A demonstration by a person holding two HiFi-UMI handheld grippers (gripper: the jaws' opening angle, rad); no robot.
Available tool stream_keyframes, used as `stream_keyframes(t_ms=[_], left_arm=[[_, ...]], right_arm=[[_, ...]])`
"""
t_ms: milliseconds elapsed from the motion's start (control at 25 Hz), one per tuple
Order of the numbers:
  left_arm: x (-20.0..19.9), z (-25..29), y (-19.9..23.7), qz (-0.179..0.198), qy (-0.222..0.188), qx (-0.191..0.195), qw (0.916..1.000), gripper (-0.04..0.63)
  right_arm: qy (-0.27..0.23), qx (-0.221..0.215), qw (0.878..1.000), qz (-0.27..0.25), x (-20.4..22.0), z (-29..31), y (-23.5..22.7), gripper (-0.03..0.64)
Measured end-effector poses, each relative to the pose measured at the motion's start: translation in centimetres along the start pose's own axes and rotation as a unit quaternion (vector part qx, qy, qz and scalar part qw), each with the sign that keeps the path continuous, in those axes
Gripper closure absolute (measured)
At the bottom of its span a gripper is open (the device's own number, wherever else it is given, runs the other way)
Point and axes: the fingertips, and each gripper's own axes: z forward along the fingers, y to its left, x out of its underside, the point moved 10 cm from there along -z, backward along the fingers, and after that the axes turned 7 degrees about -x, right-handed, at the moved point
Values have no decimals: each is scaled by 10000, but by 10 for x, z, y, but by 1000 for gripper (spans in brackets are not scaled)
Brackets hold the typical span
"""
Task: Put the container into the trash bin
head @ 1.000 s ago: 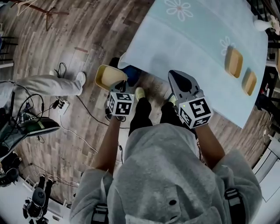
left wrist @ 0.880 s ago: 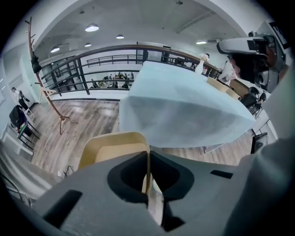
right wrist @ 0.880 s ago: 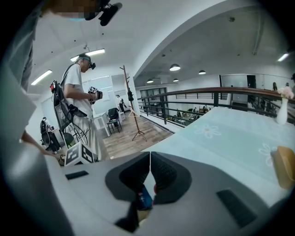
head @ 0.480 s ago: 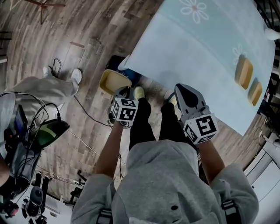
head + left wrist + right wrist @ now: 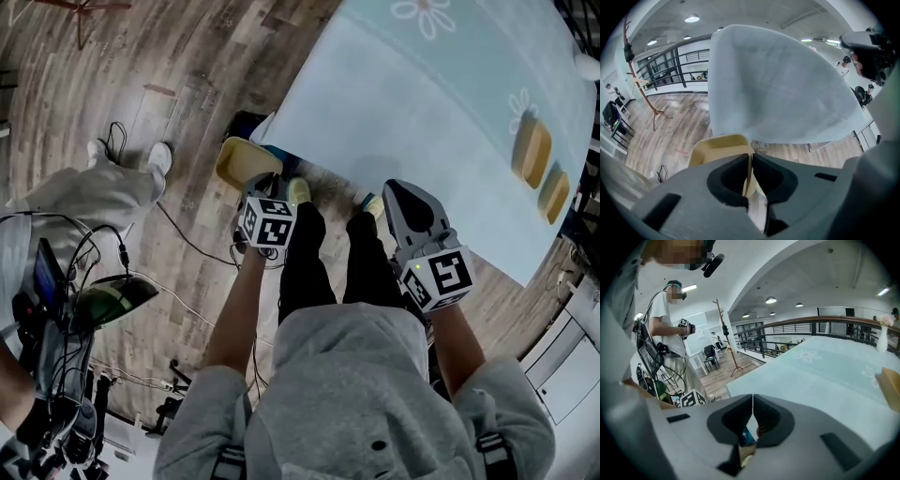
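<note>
- Pale yellow rectangular plastic container [image 5: 246,161]: one thin wall pinched edge-on between the left gripper's [image 5: 256,187] fingers, with the rest jutting past the tips above the wooden plank floor [image 5: 187,56].
- Left fingers are narrow, clamped on that wall.
- Right gripper [image 5: 403,192]: fingertips meet with nothing between them. The table under a light blue cloth [image 5: 422,103] lies just beyond the tips.

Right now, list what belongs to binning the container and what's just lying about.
Job: yellow container, pinched in the left gripper; trash bin at the tablecloth's edge.
Lying about: two containers on the tablecloth; floor cables; right gripper, shut, empty.
</note>
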Motion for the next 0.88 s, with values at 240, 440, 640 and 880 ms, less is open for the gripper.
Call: stream_keyframes(t_ms=[240,440,640,880], left_arm=[[2,4,6,-90,-20,-133,9999,541],[-8,-6,17,-58,-4,-184,9998,540],[-4,-7,6,-45,-75,-206,9997,540],[-18,-31,-5,-3,-281,-193,9994,540]], right_arm=[[26,29,10000,-12,7,-4,-1,591],[9,61,10000,33,-4,-6,2,591],[-85,120,9999,13,10,-17,-1,590],[-404,271,9988,-38,4,-45,-1,590]])
